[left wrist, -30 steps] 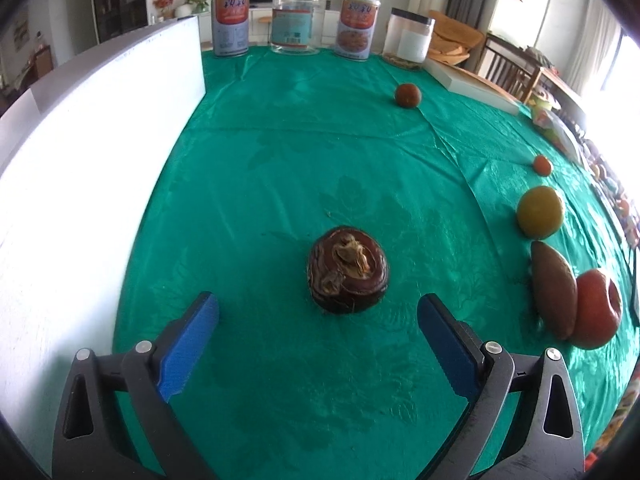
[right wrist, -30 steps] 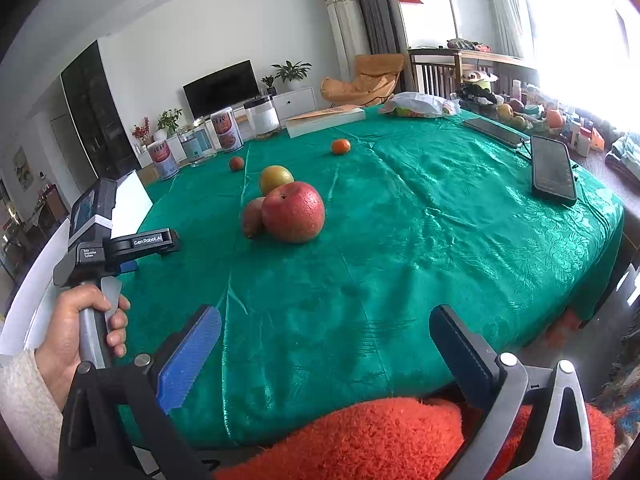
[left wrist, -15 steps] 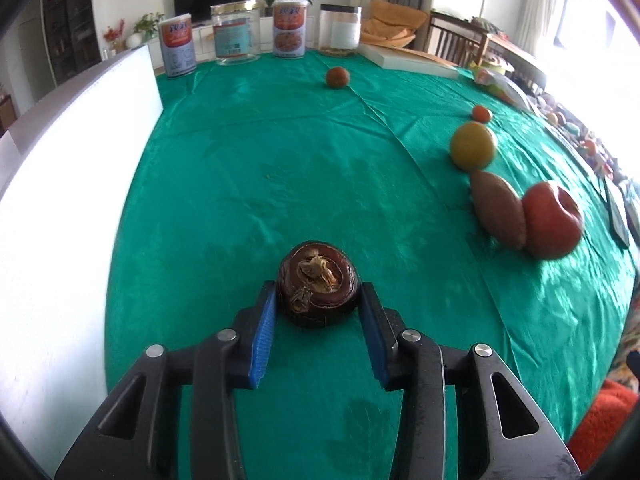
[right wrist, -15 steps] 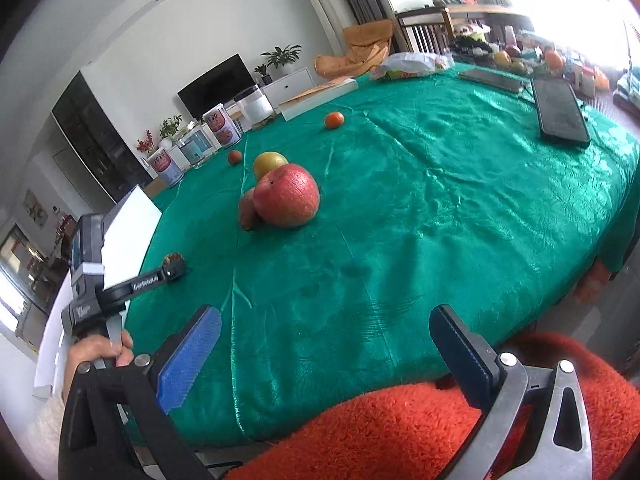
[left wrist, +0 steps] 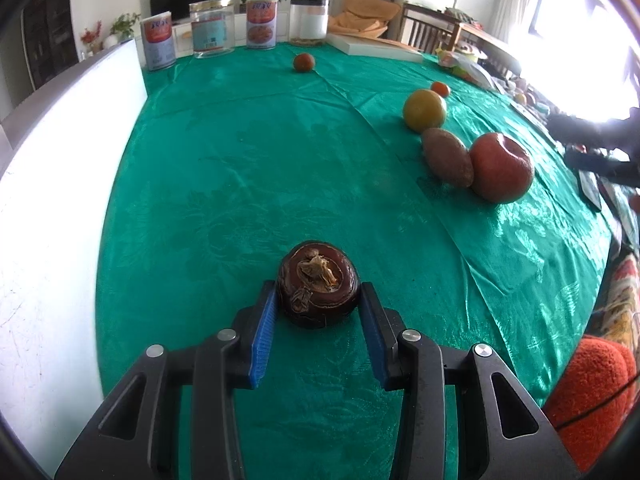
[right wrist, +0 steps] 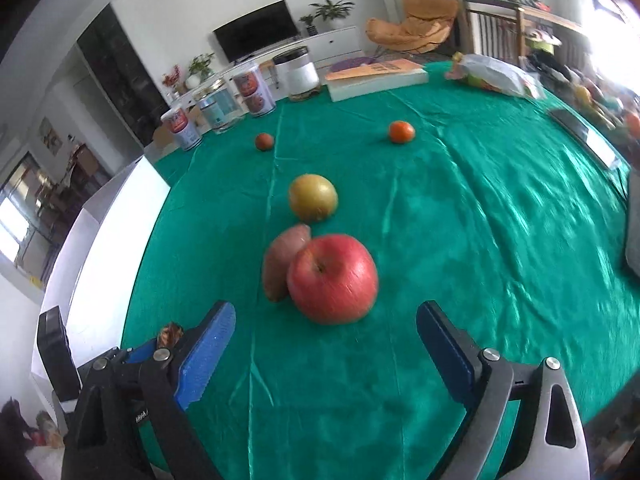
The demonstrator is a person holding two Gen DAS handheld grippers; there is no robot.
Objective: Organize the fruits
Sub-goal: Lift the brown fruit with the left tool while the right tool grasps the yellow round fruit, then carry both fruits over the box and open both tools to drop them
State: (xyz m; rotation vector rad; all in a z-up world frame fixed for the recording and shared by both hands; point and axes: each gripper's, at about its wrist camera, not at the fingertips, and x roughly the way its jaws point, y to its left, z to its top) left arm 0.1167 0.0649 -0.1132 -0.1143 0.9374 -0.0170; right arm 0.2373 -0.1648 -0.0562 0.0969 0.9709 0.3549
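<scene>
My left gripper (left wrist: 318, 308) is shut on a dark brown round fruit (left wrist: 318, 284) with a dried stem, resting on the green tablecloth (left wrist: 240, 160). To its right lie a red apple (left wrist: 500, 168), a brown oval fruit (left wrist: 446, 156), a yellow-green fruit (left wrist: 424, 110), a small orange (left wrist: 440, 88) and a small red fruit (left wrist: 303, 62). My right gripper (right wrist: 326, 330) is open and empty, its jaws just in front of the red apple (right wrist: 332, 278). The brown oval fruit (right wrist: 282, 260) touches the apple. The left gripper (right wrist: 168, 344) shows at lower left in the right wrist view.
A white box wall (left wrist: 60, 160) runs along the left edge of the table. Several cans and jars (left wrist: 260, 20) stand at the far edge, beside a flat white box (left wrist: 376, 46). A phone (right wrist: 576, 130) and a plastic bag (right wrist: 496, 76) lie at far right.
My left gripper closed on the dark brown fruit and has kept hold of it. My right gripper moved forward over the table to the red apple, still open.
</scene>
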